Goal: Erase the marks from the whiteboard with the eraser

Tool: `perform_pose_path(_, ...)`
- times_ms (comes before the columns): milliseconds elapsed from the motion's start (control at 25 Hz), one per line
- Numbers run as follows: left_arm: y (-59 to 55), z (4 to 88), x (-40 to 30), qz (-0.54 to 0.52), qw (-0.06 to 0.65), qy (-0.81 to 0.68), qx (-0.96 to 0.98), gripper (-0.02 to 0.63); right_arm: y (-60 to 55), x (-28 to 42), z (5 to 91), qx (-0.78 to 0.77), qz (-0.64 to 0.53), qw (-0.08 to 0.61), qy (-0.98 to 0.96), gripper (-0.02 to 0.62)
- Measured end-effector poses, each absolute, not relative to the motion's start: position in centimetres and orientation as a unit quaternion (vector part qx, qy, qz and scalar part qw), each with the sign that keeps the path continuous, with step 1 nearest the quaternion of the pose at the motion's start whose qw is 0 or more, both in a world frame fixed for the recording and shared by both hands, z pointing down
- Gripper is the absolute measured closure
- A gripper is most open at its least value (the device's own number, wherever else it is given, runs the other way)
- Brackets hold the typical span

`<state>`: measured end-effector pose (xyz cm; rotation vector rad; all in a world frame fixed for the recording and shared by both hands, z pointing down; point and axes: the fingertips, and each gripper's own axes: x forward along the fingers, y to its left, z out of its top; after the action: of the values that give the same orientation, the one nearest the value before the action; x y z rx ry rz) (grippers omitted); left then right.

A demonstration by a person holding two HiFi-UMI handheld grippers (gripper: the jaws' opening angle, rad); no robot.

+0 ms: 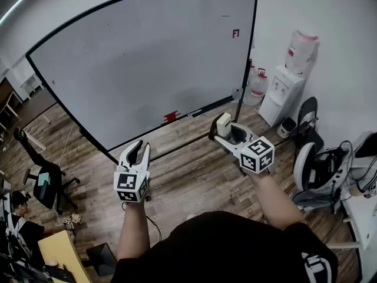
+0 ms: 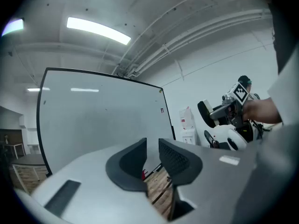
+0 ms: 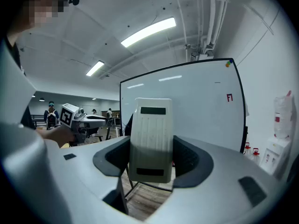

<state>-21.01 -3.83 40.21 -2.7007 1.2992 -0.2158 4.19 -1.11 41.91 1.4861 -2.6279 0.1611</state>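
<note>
Jaws on the right gripper pinched the eraser by its sides, probably light, stiff plastic, while the left gripper sat parted, empty.

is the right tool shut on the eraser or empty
Shut on the eraser: in the right gripper view the right tool has its jaws pressed against both sides of it.

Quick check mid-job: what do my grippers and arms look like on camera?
The left gripper and right gripper are white-bodied with dark, curved jaws, textured inside. Each carries a white cube of black square markers. The shirt is black, short-sleeved.
</note>
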Motion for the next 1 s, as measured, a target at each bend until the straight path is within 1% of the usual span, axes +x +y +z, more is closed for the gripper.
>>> perform_pose_path(360,-7.7,41.0,-22.7,-0.08,0.069,0.41,-0.906,0.517,-4.5,2.4,42.0,0.503,0.058,0.06,-0.86,0.342)
perform_pose_path(600,-10.5,41.2,-24.7,-0.078,0.07,0.397,-0.912,0.517,-7.0,0.4,41.3,0.511,0.058,0.046,-0.856,0.341)
perform_pose_path(1000,-13.2,41.3,-27.0,-0.079,0.076,0.371,-0.922,0.517,-8.7,-1.7,41.0,0.532,0.054,0.045,-0.844,0.341)
